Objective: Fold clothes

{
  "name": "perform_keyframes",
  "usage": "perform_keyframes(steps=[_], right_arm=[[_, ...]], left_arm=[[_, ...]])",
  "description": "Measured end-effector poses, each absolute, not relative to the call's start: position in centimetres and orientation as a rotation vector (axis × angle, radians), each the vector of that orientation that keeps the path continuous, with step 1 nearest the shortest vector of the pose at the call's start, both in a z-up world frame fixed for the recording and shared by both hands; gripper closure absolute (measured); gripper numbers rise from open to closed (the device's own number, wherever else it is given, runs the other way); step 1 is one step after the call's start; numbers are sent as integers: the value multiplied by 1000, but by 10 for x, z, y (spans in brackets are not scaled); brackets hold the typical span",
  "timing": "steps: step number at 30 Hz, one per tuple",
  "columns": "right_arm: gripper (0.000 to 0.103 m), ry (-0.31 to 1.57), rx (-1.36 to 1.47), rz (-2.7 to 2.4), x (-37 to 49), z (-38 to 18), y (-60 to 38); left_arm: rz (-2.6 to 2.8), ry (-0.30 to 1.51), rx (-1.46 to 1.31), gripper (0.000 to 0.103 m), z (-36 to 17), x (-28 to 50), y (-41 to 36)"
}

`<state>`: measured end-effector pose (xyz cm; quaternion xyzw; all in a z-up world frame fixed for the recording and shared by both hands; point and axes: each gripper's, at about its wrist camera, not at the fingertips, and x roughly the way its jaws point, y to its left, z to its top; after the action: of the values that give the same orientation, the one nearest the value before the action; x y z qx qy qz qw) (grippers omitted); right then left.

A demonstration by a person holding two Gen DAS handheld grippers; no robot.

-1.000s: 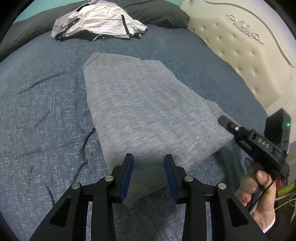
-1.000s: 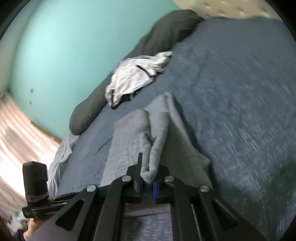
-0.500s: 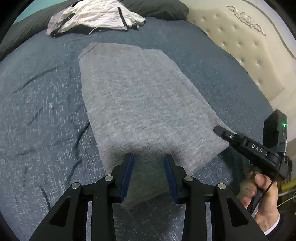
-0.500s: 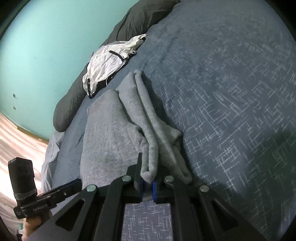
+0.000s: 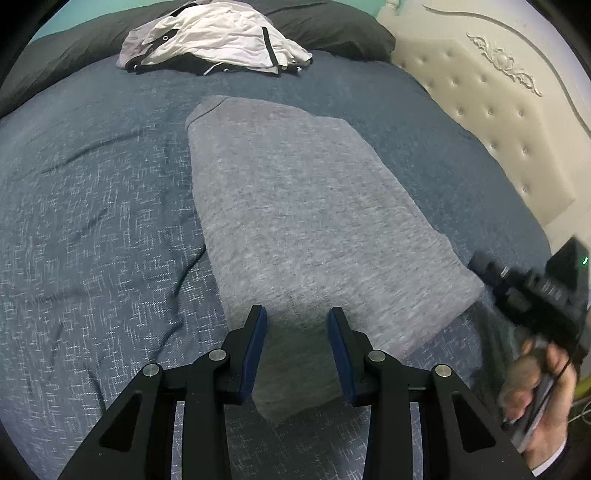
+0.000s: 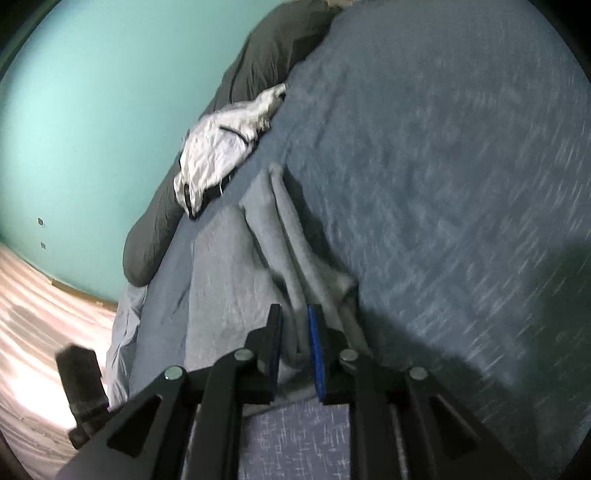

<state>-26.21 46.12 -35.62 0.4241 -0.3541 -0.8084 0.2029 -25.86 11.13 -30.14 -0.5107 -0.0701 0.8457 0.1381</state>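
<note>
A blue bed cover (image 5: 92, 229) is spread wide, with a green wall (image 6: 92, 92) behind it. A gray garment (image 5: 303, 221) is laid flat just ahead of the left gripper (image 5: 298, 354), whose jaws are held apart over the near edge with nothing pinched. A folded edge of the garment is seen between the jaws of the right gripper (image 6: 295, 347), which are opening, so the cloth looks to be let go. The fold is best dropped softly and then smoothed flat. A white garment (image 5: 218, 37) is piled far ahead, by the dark pillow (image 5: 332, 26).
</note>
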Motion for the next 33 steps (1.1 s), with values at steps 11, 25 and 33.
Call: perform_keyframes(steps=[11,25,33], right_arm=[[84,-516,1345,-2181,-363,-332,408],[81,-332,1516,-2089,-422,-355,368],[97,-330,1469,-2110,-424,-352,373]], left_arm=[[2441,-274,-1451,65,-297,-253,107],[2413,-334,-1432,65,-302,-254,100],[2407,-335,-1429,65,-303,-254,98]])
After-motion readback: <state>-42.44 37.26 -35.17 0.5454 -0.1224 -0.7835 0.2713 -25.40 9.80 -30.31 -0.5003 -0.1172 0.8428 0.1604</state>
